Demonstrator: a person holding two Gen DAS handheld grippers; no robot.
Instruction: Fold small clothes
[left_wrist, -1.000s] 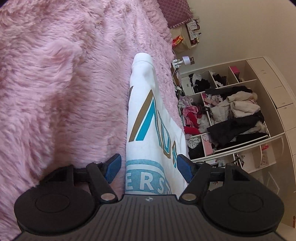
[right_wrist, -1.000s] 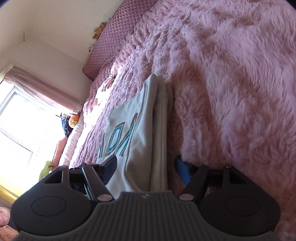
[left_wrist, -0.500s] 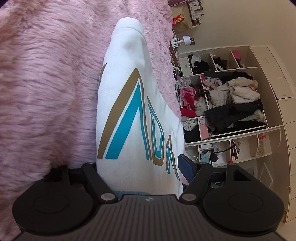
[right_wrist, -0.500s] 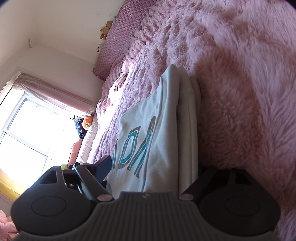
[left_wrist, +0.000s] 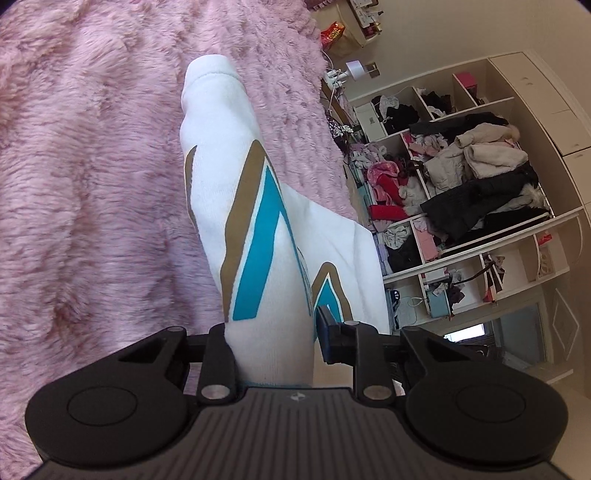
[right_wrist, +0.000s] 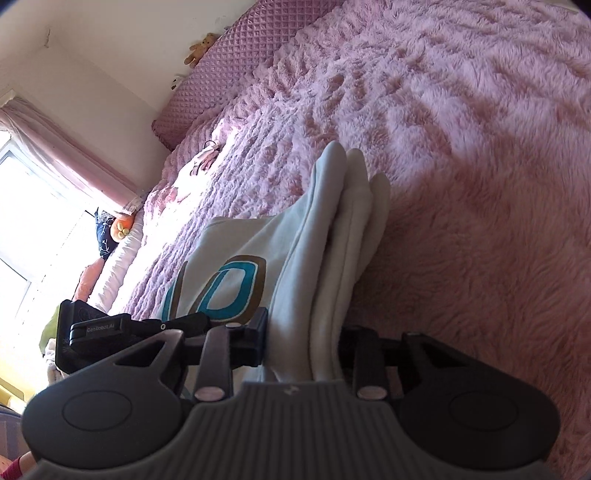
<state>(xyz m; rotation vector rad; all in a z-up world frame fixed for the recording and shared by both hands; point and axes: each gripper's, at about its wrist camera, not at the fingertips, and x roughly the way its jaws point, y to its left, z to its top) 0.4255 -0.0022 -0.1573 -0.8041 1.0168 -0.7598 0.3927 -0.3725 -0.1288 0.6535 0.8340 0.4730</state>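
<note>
A folded white garment (left_wrist: 236, 192) with teal and gold lettering lies on a fluffy pink bedspread (left_wrist: 81, 166). My left gripper (left_wrist: 273, 339) is shut on one near edge of it, the cloth bunched between the pads. In the right wrist view the same garment (right_wrist: 332, 229) shows as several stacked layers, and my right gripper (right_wrist: 303, 343) is shut on their near edge. The left gripper (right_wrist: 122, 328) shows at the left of that view, holding the other side. The near edge is lifted off the bed.
The pink bedspread (right_wrist: 461, 129) spreads far to the right. A quilted purple headboard cushion (right_wrist: 236, 62) and a bright window (right_wrist: 26, 221) lie beyond. Open shelves (left_wrist: 461, 177) stuffed with clothes stand past the bed's edge.
Both grippers slid forward around the garment's near edge and closed on it. The edge has risen off the bedspread.
</note>
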